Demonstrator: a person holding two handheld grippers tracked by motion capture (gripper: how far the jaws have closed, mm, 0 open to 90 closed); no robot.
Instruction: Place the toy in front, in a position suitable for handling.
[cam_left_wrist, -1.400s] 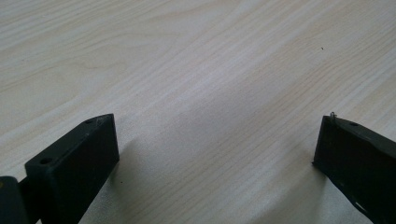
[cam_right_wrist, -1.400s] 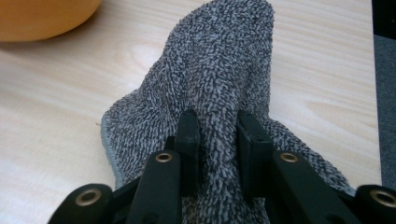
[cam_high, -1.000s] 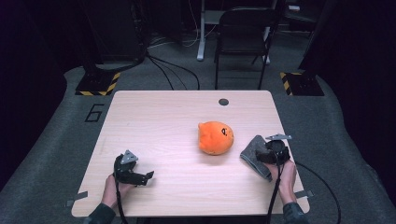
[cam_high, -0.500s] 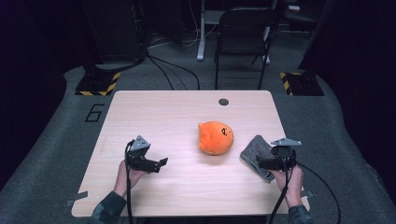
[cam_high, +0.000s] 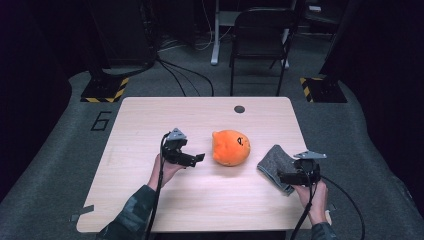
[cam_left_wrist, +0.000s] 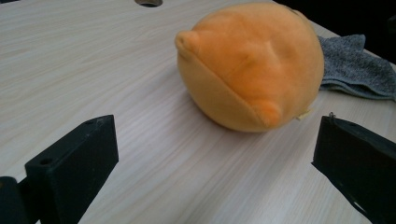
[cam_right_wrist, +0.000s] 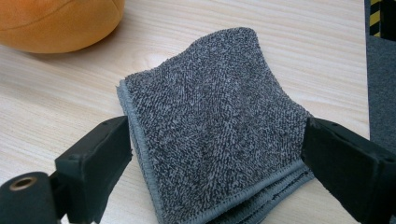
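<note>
Folded grey towel (cam_right_wrist: 212, 121) flat, beside orange plush (cam_high: 230, 147)

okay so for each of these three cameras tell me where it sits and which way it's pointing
High view: above the person's side, facing forward and down on the table; both forearms, left claw, right claw.
Left gripper view: rides the left claw, facing the orange plush; two black jaws.
Right gripper view: rides the right claw, facing the folded grey towel; two black jaws.
Shared: plush and towel appear in all three.
</note>
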